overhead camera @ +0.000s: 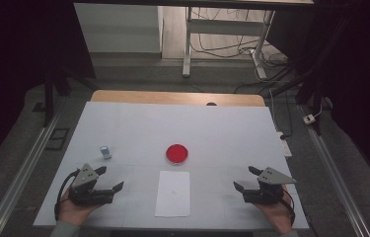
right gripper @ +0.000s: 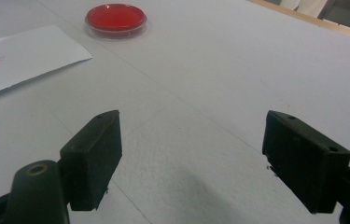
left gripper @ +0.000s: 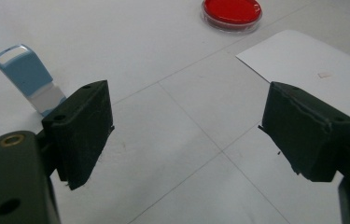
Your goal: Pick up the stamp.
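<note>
A round red dish (overhead camera: 176,153) sits near the middle of the white table (overhead camera: 222,128); it also lies far ahead (left gripper: 231,12) (right gripper: 115,20). A white paper sheet (overhead camera: 173,193) lies in front of it (left gripper: 317,65) (right gripper: 18,53). A small blue and white stamp-like block (overhead camera: 105,152) stands at the left (left gripper: 29,78), just beyond my left jaw. My left gripper (overhead camera: 111,178) rests at the front left, open (left gripper: 186,135), nothing between its jaws. My right gripper (overhead camera: 245,178) rests at the front right, open and empty (right gripper: 189,154).
The table's wooden far edge (overhead camera: 177,97) shows behind the white top. Metal rails (overhead camera: 19,173) run along both sides on the floor. A desk frame with cables (overhead camera: 232,44) stands beyond, and a power strip (overhead camera: 283,143) lies at the right edge.
</note>
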Motion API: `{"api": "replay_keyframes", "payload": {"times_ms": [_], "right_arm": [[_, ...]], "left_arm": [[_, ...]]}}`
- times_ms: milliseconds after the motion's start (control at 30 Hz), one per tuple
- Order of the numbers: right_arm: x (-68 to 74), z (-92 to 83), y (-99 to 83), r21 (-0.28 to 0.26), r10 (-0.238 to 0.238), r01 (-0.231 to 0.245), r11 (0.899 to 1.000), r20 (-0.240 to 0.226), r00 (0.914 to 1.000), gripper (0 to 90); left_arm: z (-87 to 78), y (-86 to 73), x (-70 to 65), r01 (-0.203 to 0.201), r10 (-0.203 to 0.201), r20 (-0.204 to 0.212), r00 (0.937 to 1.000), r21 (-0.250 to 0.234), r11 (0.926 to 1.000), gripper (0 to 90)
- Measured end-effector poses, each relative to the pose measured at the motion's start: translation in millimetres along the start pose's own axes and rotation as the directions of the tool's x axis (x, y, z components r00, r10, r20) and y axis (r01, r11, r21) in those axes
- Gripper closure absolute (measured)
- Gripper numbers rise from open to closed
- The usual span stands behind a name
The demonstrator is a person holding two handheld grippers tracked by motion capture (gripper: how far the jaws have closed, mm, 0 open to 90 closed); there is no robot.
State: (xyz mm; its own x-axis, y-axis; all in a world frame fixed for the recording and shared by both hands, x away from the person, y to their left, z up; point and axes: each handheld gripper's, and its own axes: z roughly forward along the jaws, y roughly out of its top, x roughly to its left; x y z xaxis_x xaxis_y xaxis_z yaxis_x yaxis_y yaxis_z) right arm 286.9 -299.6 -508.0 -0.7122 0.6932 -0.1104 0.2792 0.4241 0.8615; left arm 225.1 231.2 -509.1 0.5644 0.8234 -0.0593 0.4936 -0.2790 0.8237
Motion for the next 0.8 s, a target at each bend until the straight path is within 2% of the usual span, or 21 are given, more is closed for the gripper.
{"api": "replay_keyframes", "payload": {"times_ms": [200, 567, 800], "right_arm": [[1.9, -3.0, 0.8, -0.011, -0.02, 0.02, 1.0, 0.01, 0.9998, 21.8], [4.0, -1.6, -0.1, -0.003, -0.032, 0.032, 0.999, 0.019, 0.9993, 22.8], [3.8, -1.9, -0.7, 0.001, -0.032, 0.032, 0.999, 0.031, 0.999, 23.1]], "left_arm": [[1.1, 0.1, -2.6, -0.025, 0.025, -0.002, 0.9997, 0.002, 0.9997, 19.4], [2.0, 0.2, -1.7, -0.019, 0.019, -0.004, 0.9998, 0.006, 0.9998, 18.4], [2.0, 1.0, -1.6, -0.031, 0.031, -0.01, 0.9995, 0.013, 0.9994, 18.4]]}}
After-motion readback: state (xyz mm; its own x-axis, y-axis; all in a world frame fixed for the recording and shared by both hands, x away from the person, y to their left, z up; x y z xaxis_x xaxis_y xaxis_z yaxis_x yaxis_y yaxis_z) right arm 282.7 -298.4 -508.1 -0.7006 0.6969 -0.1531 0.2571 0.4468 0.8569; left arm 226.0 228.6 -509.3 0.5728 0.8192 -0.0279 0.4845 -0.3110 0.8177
